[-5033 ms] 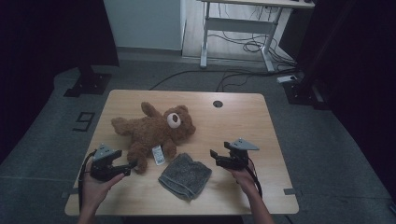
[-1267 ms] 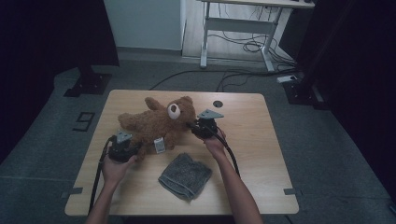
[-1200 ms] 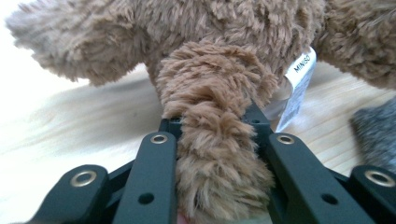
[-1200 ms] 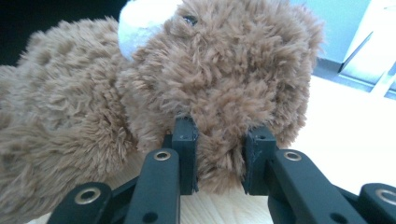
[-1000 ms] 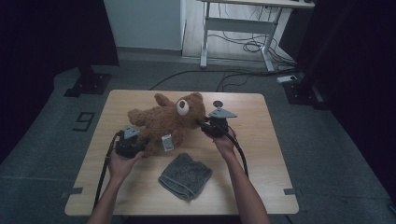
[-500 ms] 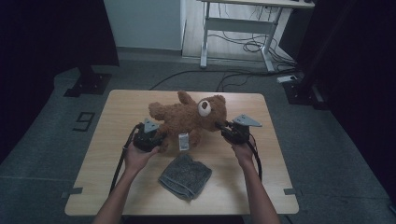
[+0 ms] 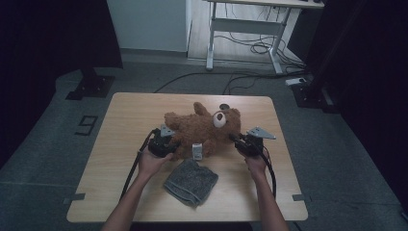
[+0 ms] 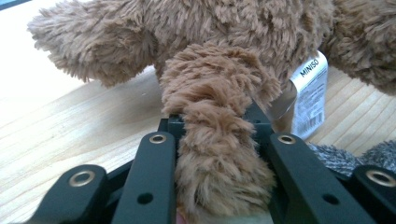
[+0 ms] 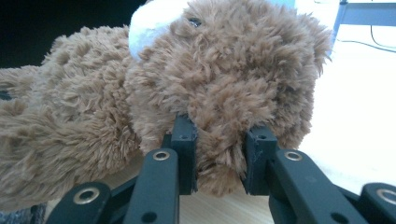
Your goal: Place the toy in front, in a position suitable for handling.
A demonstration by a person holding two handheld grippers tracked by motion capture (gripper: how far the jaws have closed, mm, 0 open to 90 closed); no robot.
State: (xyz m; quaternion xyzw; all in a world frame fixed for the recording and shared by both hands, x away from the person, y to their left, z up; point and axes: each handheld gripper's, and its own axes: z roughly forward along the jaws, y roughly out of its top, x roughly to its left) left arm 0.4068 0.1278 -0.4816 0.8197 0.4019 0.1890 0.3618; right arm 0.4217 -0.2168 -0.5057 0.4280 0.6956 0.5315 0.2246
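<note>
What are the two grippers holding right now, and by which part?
Both hold the teddy bear: the left gripper clamps a limb, the right gripper clamps a tuft of plush at its head.

High view: dim and slightly soft; dark surroundings, table (image 7: 125,120) evenly lit from above, a brighter floor strip at the far wall. Gripper views: bright and sharp on the bear's (image 8: 224,70) fur beyond the fingertips; the tabletop past them washes out to white glare; the nearest fur blurs slightly.
</note>
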